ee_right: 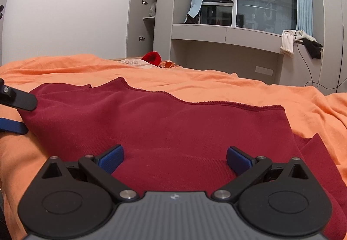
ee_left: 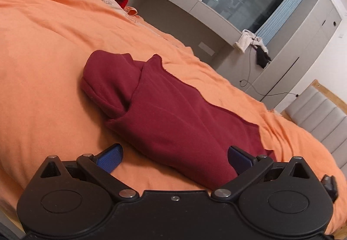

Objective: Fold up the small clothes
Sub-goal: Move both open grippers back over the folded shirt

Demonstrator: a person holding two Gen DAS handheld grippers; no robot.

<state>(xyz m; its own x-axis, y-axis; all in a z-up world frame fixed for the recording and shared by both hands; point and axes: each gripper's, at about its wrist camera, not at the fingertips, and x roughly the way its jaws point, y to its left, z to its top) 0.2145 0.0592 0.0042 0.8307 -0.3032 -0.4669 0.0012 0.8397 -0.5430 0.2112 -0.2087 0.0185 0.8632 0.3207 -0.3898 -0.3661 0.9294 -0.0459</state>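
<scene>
- The shirt (ee_left: 164,110), dark red, lies on the orange bedspread (ee_left: 43,88), partly folded: a sleeve (ee_left: 108,81) is tucked over at the far left end, and the body runs long toward me.
- From the right wrist view I see its raw far edge (ee_right: 195,102) wavy and one corner (ee_right: 312,146) sticking out low on the right, so the fold isn't square yet.
- My right gripper (ee_right: 174,158) is wide open, low over the near hem, nothing between its pads.
- My left gripper (ee_left: 174,158) is wide open too, straddling the near end of the cloth; one pad (ee_left: 237,158) sits against the fabric, the other (ee_left: 110,157) over bare bedspread.
- I judge the next step is pinching the near edge with both grippers and carrying it over to the far edge.
- To do it well: bite all layers at matching points, lift together, keep the cloth taut between grippers, lay it down slowly.
- Risk: the soft bedspread may get caught in the pinch, so I'd close on the shirt only.
</scene>
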